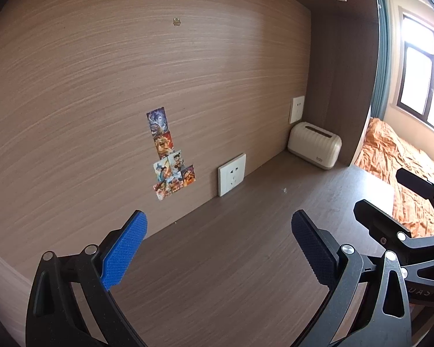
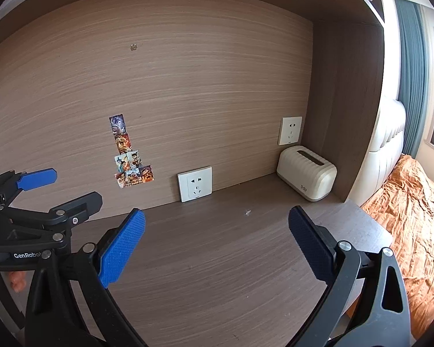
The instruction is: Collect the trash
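The left gripper [image 1: 218, 232] has its blue-padded fingers wide apart, holding nothing, above the dark wood-grain desk [image 1: 231, 260]. The right gripper [image 2: 217, 231] is likewise spread and empty. A tiny white scrap of trash [image 2: 248, 212] lies mid-frame on the desk, with a cream ribbed tissue box [image 2: 306, 172] at the centre right.

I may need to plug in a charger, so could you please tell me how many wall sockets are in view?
2. One wall socket sits low on the back panel, right of the stickers. The other socket is on the same panel, just above the cream tissue box.
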